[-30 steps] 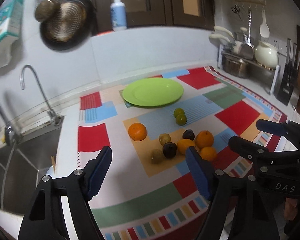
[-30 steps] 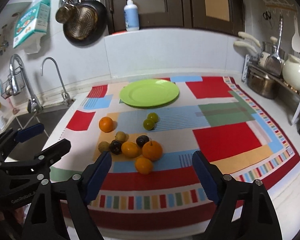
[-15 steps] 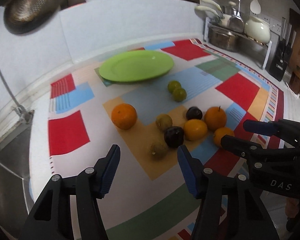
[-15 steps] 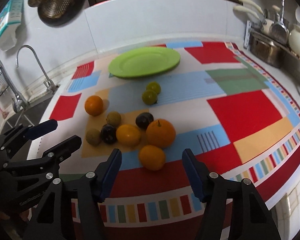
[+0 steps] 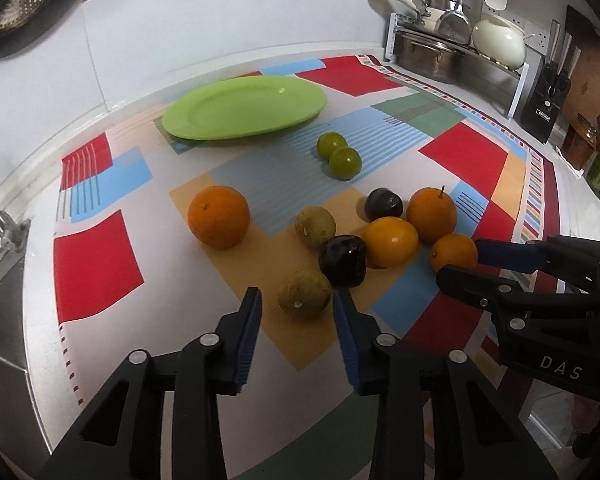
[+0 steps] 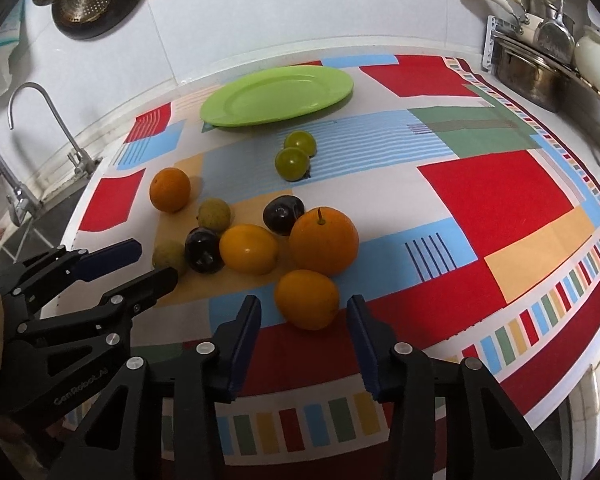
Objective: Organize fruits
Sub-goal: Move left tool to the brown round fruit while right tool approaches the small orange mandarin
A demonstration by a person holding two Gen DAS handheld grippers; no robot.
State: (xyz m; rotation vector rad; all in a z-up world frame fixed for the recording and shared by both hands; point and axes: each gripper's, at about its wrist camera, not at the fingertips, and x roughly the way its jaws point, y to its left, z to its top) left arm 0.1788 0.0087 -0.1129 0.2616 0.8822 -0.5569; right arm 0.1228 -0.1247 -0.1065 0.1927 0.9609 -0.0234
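Both hand-held grippers have just been closing, each around its own fruit, though neither pinches yet. In the left wrist view, the left hand-held gripper (image 5: 298, 300) sits low in the frame with its blue pads either side of a dull greenish-brown fruit (image 5: 305, 293); a sliver of gap shows on each side, so the jaws stand narrowly apart and hold nothing. In the right wrist view, the right hand-held gripper (image 6: 304, 306) frames a small orange (image 6: 307, 299) at lower centre in the same way, pads just beside it but not pressing. The rest of the fruit lies in a loose cluster on the patchwork cloth (image 6: 496, 192) that covers the tabletop: a big stemmed orange (image 6: 324, 240) touching a yellow-orange fruit (image 6: 249, 249), two dark plums (image 6: 203, 250) (image 6: 283, 214), another greenish-brown fruit (image 6: 214, 213), and a lone orange (image 6: 170, 189) off to the left. Two green fruits (image 6: 293, 163) sit together above the cluster, near a lime-green plate (image 6: 278, 96) that lies toward the top of the frame with nothing on it. A faucet (image 6: 46, 128) stands at the left edge.
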